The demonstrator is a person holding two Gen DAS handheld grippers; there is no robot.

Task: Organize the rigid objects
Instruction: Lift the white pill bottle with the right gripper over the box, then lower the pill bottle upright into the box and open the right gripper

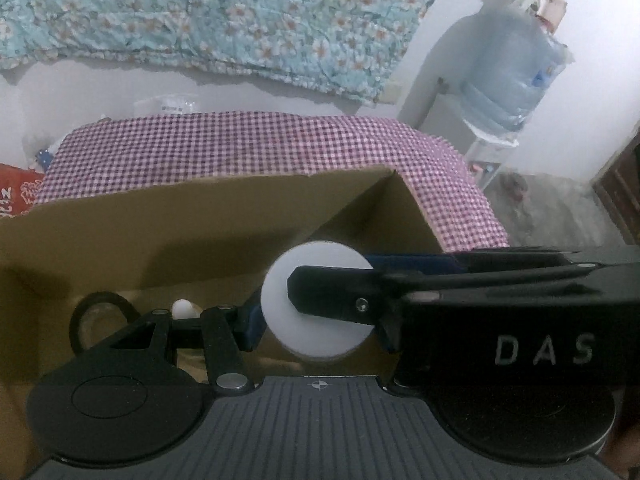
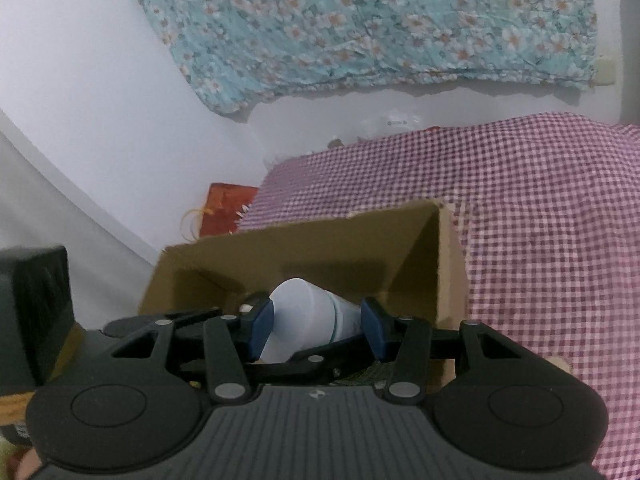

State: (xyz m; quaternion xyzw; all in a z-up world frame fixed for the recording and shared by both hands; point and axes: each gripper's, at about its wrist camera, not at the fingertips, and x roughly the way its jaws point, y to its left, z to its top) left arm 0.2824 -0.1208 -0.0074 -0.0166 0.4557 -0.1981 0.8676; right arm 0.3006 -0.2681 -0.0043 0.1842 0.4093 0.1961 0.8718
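Observation:
A brown cardboard box (image 1: pixel 168 216) stands on the checked tablecloth; it also shows in the right wrist view (image 2: pixel 320 248). A white plastic bottle (image 2: pixel 308 316) lies inside the box, its round white end (image 1: pixel 320 304) facing the left wrist camera. My right gripper (image 2: pixel 316 322) is shut on the bottle, blue pads on both sides. It crosses the left wrist view from the right as a black body marked DAS (image 1: pixel 520 320). My left gripper (image 1: pixel 316 320) hangs over the box around the same bottle; only its left blue pad (image 1: pixel 250 326) shows.
A black ring (image 1: pixel 100 320) and a small white knob (image 1: pixel 184 308) lie in the box. The purple checked cloth (image 2: pixel 540 220) covers the table to the right. A red packet (image 2: pixel 226 208) lies left of it. A water jug (image 1: pixel 516 76) stands at the far right.

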